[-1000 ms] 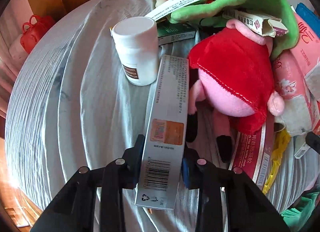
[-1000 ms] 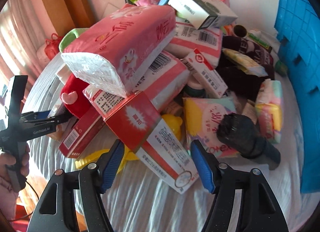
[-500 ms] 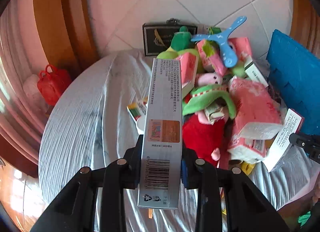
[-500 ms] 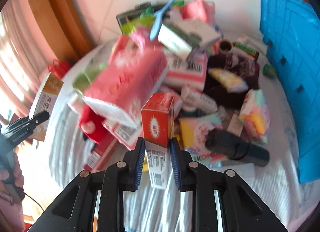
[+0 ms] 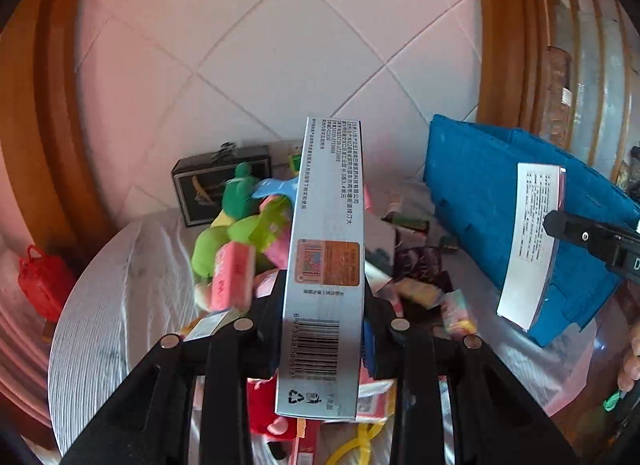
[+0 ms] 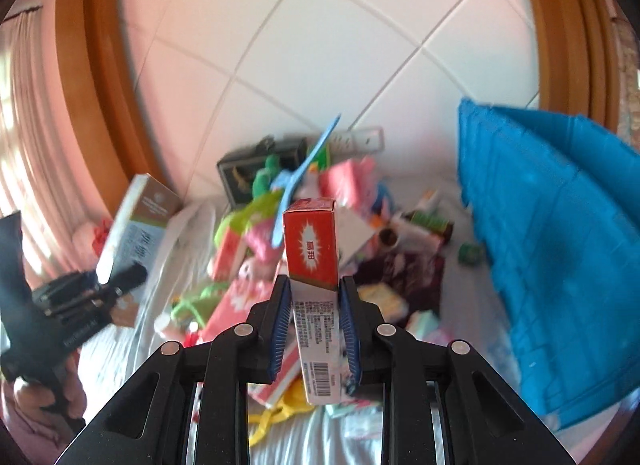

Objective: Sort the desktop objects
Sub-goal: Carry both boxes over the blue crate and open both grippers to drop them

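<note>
Above the pile (image 5: 248, 241), both tongs (image 5: 325, 317) (image 6: 314, 317) clamp boxes (image 5: 326, 265) (image 6: 316, 289)

Bright daylight with a pinkish cast fills both fisheye views; edges bow and darken, and motion blur smears the right wrist's clutter (image 6: 320, 249).
</note>
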### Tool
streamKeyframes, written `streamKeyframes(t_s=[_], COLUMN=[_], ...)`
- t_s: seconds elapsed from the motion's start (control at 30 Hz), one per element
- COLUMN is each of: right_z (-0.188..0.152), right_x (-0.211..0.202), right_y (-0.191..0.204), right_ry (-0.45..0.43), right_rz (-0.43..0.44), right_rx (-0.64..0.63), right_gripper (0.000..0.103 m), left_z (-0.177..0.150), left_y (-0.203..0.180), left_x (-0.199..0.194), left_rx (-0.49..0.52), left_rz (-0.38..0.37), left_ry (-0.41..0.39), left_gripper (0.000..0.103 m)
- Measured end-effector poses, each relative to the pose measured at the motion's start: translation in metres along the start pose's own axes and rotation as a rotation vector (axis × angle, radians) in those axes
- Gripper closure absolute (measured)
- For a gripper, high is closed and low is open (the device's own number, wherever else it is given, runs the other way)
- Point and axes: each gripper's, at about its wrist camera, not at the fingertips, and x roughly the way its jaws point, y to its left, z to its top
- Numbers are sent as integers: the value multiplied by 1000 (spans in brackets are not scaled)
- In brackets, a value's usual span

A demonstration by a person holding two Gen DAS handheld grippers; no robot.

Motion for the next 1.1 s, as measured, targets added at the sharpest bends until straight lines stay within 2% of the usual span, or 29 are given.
streamKeyframes(t_s=[0.2,0.43,0.57,0.73,0.97,1.1], right_z=[42,77,79,65,34,34], right_x=[-63,-138,-156,-159,-161,-152], right_y=[-54,-160,-231,-306,-368,-384], right_ry=[-163,-303,-274,-206,-146,-141], right_rz=[-64,-167,-247,-346,-441,-454], right_rx=[17,-15,-1,13,0,-11], right_gripper=[80,80,80,80,80,79], left_z=[51,98,107,99,87,85], left_y=[-99,-241,-324,-404,-463,-479], left_x=[4,-1,14,40,65,71], left_rx=[56,46,45,99,153,162], left_rz=[-110,-228,-303,-298,-260,-236], left_ry=[-92,-205,-138,-33,50,76], left_gripper=[74,74,74,74,74,74])
